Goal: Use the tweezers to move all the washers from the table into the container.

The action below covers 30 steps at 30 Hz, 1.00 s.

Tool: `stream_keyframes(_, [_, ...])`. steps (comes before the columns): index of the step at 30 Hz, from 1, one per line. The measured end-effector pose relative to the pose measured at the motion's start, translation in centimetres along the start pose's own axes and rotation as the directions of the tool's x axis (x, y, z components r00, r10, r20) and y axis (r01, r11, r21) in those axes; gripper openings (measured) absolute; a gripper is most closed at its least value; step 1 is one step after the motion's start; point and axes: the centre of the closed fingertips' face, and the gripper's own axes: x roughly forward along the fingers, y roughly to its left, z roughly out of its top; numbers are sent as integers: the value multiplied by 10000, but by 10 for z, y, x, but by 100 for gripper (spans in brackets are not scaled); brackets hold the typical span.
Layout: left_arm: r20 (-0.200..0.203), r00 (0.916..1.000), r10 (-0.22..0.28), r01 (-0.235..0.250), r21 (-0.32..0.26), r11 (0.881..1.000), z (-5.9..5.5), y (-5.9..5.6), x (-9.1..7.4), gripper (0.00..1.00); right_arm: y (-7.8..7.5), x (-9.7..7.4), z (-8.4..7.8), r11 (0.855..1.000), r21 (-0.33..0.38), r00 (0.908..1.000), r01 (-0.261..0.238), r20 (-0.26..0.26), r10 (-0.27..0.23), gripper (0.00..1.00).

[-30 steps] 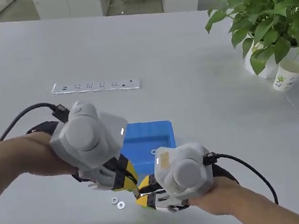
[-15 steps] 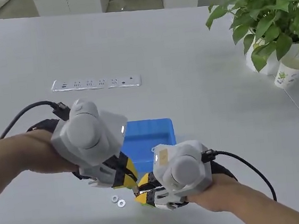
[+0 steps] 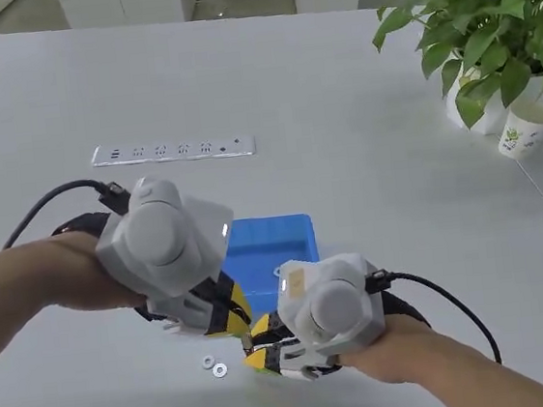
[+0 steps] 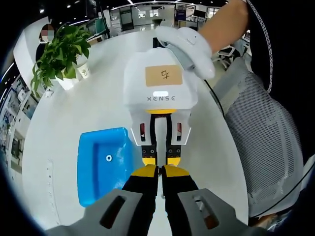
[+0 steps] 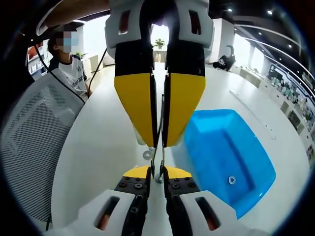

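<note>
Nothing has really moved since a second ago: both grippers stay tip to tip, and the small frame shift is the headset.

The two washers lie side by side on the table, on the near side of the container and just left of the gripper tips. A third washer lies flat on the floor of that blue container.

The tweezers run as a thin metal line from one gripper to the other. The left gripper has its yellow jaws closed on the upper part. The right gripper has its jaws pinched on the other end (the gap is very narrow in its own view). I can't tell whether the tweezer tips hold anything.

The two grippers meet over the container's near edge, left gripper from the left, right gripper from the near side. A hand wraps each one and cables trail off behind.

Further out there is a power strip beyond the container. A potted plant stands at the far right with a paper cup just beside it.
</note>
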Motion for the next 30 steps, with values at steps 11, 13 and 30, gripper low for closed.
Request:
stream_keyframes(11, [109, 9999, -93, 93, -15, 10000, 4, -1, 2, 6, 0, -1, -1, 9997, 264, 10000, 3, 49, -4, 11])
stream_keyframes(13, [112, 9999, -94, 94, -26, 10000, 4, -1, 2, 6, 1, -1, -1, 9997, 261, 10000, -9, 52, 7, 11])
stream_keyframes(30, [37, 9999, -122, 122, 24, 9999, 4, -1, 2, 6, 1, -2, -1, 9998, 175, 10000, -77, -43, 78, 11])
